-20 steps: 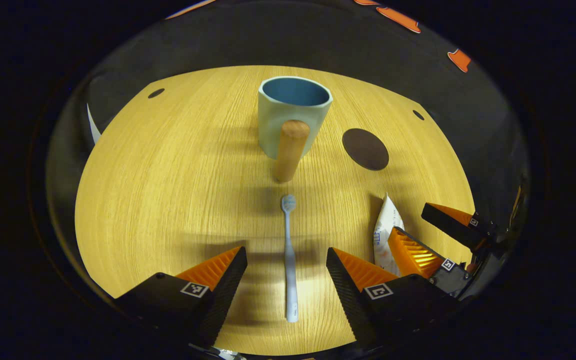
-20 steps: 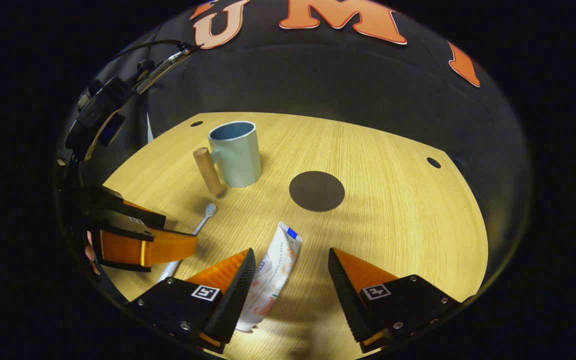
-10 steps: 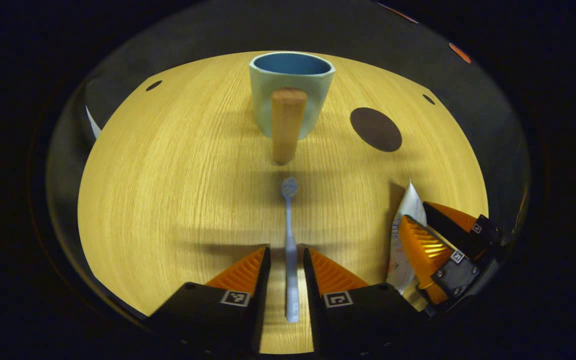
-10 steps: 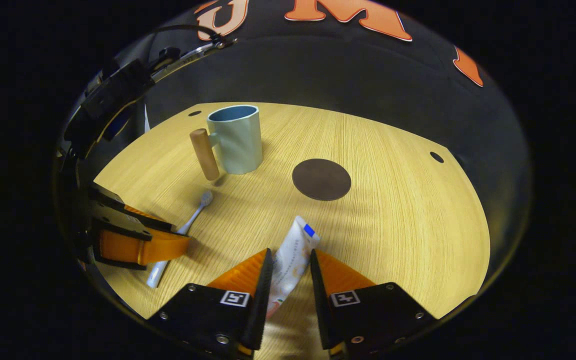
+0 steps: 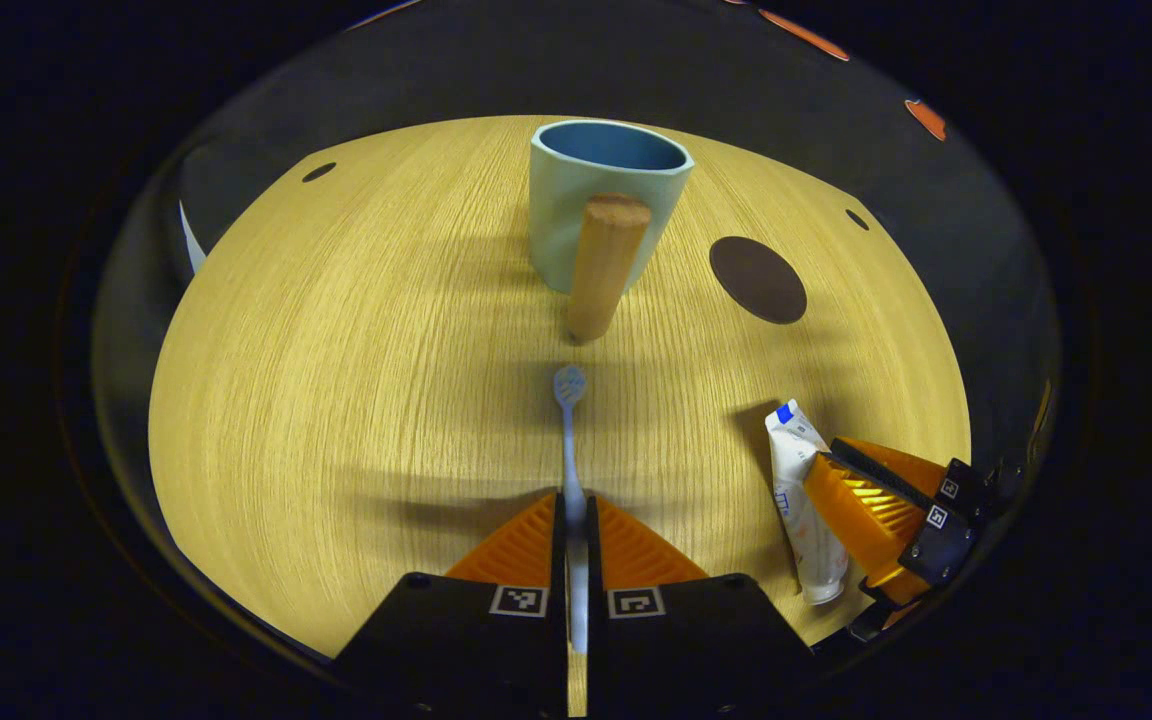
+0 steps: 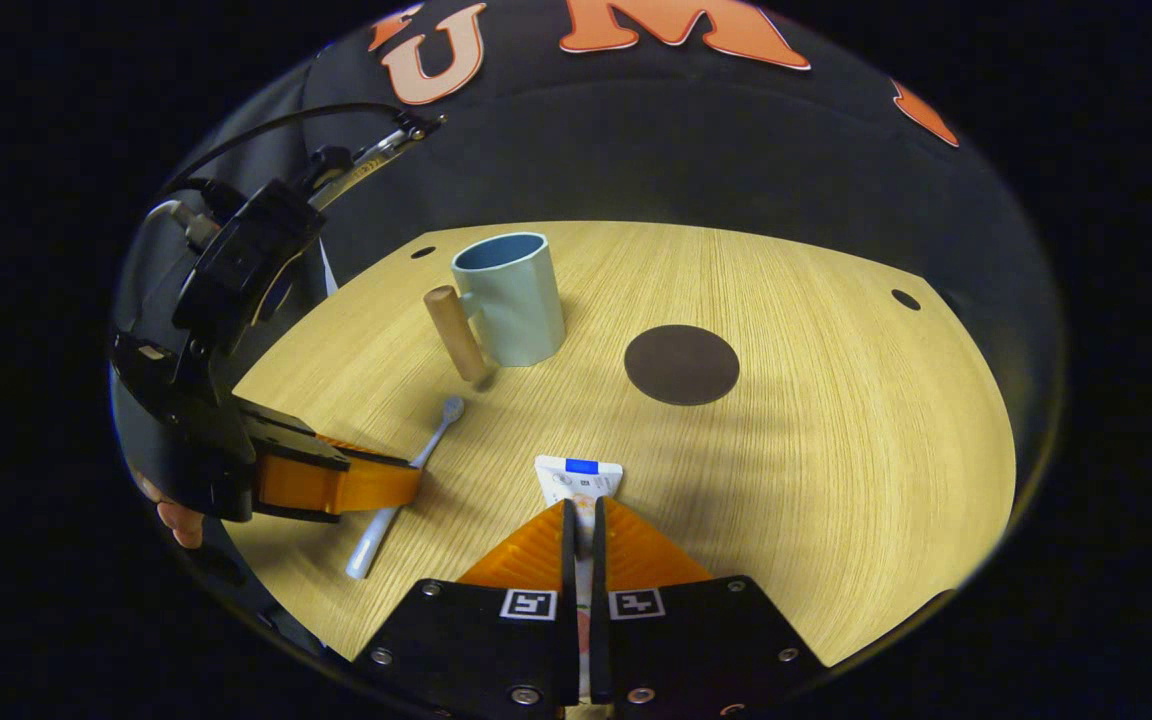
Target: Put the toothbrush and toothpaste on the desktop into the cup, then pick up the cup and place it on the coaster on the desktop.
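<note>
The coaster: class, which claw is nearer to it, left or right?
Right. The right claw, shut on the toothpaste, sits just short of the coaster; the left claw, on the toothbrush, is farther.

Wooden desktop (image 5: 356, 330) carries cup (image 5: 576, 220) and coaster (image 5: 758, 279).

Left gripper view: low over desktop (image 5: 356, 380), looking forward along own fingers toward cup (image 5: 596, 200), wooden handle facing lens; coaster (image 5: 758, 279) right of it. Right gripper view: further right, slightly higher, facing same far wall; cup (image 6: 511, 295) left of centre, coaster (image 6: 681, 364) near centre. Shared ground: desktop (image 6: 836, 420), cup, coaster (each view also catches other gripper at its edge).
</note>
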